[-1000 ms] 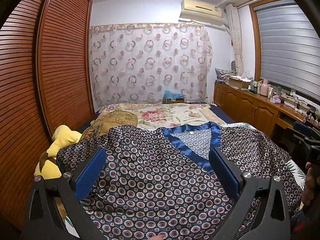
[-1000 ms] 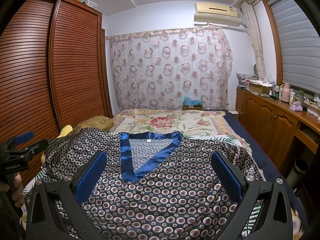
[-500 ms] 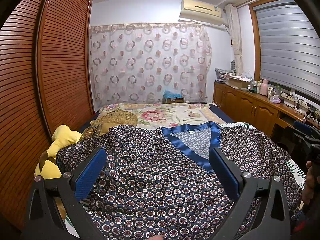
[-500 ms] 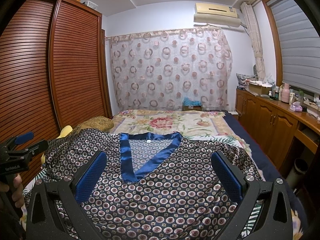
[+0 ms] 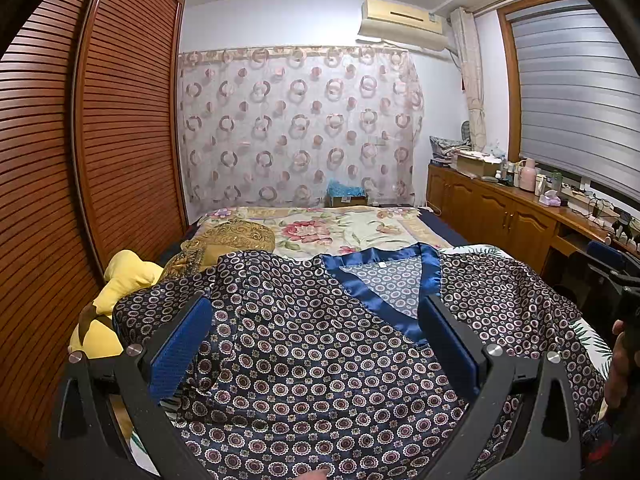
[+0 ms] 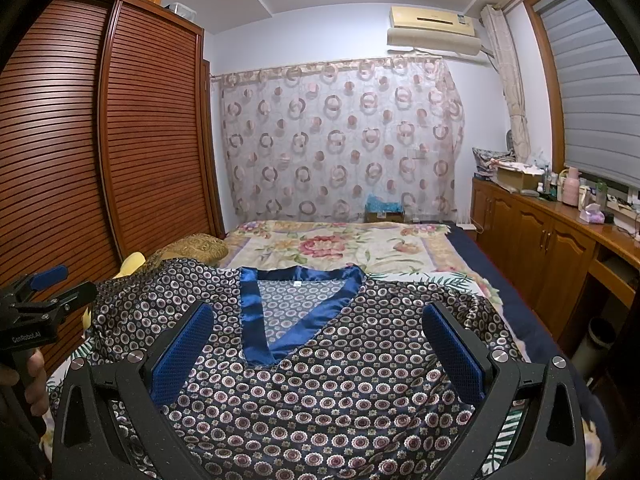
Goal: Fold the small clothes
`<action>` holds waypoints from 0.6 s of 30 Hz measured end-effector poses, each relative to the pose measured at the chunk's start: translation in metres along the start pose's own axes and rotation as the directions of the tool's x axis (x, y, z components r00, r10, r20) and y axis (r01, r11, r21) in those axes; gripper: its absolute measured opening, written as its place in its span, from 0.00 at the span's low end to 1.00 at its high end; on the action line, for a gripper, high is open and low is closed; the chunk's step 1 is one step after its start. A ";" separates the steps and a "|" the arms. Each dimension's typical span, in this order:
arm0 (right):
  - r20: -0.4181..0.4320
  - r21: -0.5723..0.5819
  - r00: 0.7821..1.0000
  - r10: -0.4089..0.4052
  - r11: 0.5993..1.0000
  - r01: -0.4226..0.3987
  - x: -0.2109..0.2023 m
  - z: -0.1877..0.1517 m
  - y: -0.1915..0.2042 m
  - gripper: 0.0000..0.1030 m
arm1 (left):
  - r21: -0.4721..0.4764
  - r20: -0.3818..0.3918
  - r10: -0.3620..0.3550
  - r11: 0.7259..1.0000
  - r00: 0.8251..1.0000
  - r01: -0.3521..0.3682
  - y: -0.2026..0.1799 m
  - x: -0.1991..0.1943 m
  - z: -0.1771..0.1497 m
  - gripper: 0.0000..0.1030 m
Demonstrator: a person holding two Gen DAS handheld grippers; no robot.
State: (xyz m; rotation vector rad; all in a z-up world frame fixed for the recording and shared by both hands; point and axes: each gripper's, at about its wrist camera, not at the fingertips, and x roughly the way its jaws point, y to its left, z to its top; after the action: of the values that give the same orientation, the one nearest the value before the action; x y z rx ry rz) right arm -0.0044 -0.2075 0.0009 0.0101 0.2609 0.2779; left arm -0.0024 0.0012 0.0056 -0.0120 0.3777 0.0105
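Left wrist view matches one second ago: I hold the left gripper (image 5: 316, 344) and right gripper (image 6: 316, 344) spread, empty, above the unfolded V-neck pajama top (image 5: 320, 380), folding not begun.

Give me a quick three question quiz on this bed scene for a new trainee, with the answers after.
1. True or false: the patterned top lies spread flat on the bed.
2. What colour is its V-neck trim?
3. The left claw is: A open, B shut on the top.

Key: 1 true. 2 blue. 3 A; the right claw is open as well.
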 end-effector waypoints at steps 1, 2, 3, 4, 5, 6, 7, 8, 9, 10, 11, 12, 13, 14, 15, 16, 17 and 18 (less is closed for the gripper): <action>0.000 0.000 1.000 0.000 1.000 0.000 0.000 0.000 0.000 1.00 | 0.001 -0.001 0.000 1.000 1.000 0.000 0.000 0.000 0.000 1.00; -0.001 0.000 1.000 0.001 1.000 -0.001 0.000 0.000 0.000 1.00 | 0.001 -0.002 0.000 1.000 1.000 0.000 0.000 0.000 0.000 1.00; -0.003 0.000 1.000 0.003 1.000 -0.003 0.001 -0.001 0.000 1.00 | 0.001 -0.005 0.000 1.000 1.000 0.000 0.000 0.000 0.001 1.00; -0.006 -0.001 1.000 0.004 1.000 -0.004 0.001 -0.001 0.000 1.00 | 0.002 -0.008 0.000 1.000 1.000 0.000 0.001 0.000 0.001 1.00; -0.009 -0.003 1.000 0.006 1.000 -0.006 0.003 -0.002 0.000 1.00 | 0.004 -0.013 0.000 1.000 1.000 0.000 0.002 0.001 0.002 1.00; -0.013 -0.003 1.000 0.008 1.000 -0.008 0.004 -0.002 0.000 1.00 | 0.006 -0.019 0.004 1.000 1.000 -0.004 0.004 0.002 0.002 1.00; -0.016 -0.003 1.000 0.013 1.000 -0.013 0.005 -0.002 0.000 1.00 | 0.007 -0.024 0.007 1.000 1.000 -0.007 0.005 0.004 0.002 1.00; -0.017 -0.001 1.000 0.022 1.000 -0.022 0.005 -0.003 0.000 1.00 | 0.008 -0.030 0.013 1.000 0.999 -0.013 0.008 0.005 0.002 1.00; -0.019 0.000 0.999 0.028 1.000 -0.028 0.006 -0.003 -0.001 1.00 | 0.010 -0.034 0.015 1.000 0.999 -0.014 0.010 0.008 -0.001 1.00; -0.022 -0.002 0.999 0.030 1.000 -0.030 0.007 -0.003 0.000 1.00 | 0.011 -0.040 0.017 1.000 0.999 -0.017 0.013 0.010 -0.002 1.00; -0.024 -0.006 0.999 0.032 0.999 -0.032 0.007 -0.003 0.001 1.00 | 0.010 -0.045 0.020 1.000 0.999 -0.019 0.016 0.012 -0.002 1.00; -0.026 -0.012 0.999 0.037 0.999 -0.037 0.008 -0.003 0.002 1.00 | 0.010 -0.050 0.023 1.000 0.998 -0.022 0.019 0.013 -0.003 1.00; -0.028 -0.017 0.999 0.038 0.999 -0.039 0.009 -0.003 0.004 1.00 | 0.008 -0.056 0.025 1.000 0.998 -0.025 0.022 0.015 -0.003 1.00; -0.031 -0.023 0.999 0.040 0.999 -0.041 0.009 -0.003 0.004 1.00 | 0.006 -0.059 0.026 1.000 0.998 -0.025 0.026 0.016 -0.004 1.00; -0.033 -0.026 0.998 0.044 0.999 -0.045 0.010 -0.003 0.005 1.00 | 0.004 -0.063 0.028 1.000 0.998 -0.028 0.029 0.018 -0.005 1.00; -0.036 -0.027 0.998 0.053 0.998 -0.054 0.012 -0.003 0.006 1.00 | 0.002 -0.066 0.032 0.999 0.997 -0.032 0.032 0.019 -0.006 1.00; -0.038 -0.027 0.997 0.062 0.998 -0.063 0.012 -0.002 0.006 1.00 | 0.000 -0.070 0.034 0.999 0.997 -0.034 0.036 0.020 -0.006 1.00; -0.041 -0.029 0.997 0.070 0.997 -0.071 0.013 -0.002 0.007 1.00 | -0.001 -0.072 0.035 0.999 0.997 -0.035 0.040 0.021 -0.008 1.00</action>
State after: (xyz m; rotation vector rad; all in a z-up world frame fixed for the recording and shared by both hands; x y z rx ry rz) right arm 0.0052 -0.1974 -0.0041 -0.0168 0.2964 0.3524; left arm 0.0138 0.0411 -0.0101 -0.0078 0.4496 0.0455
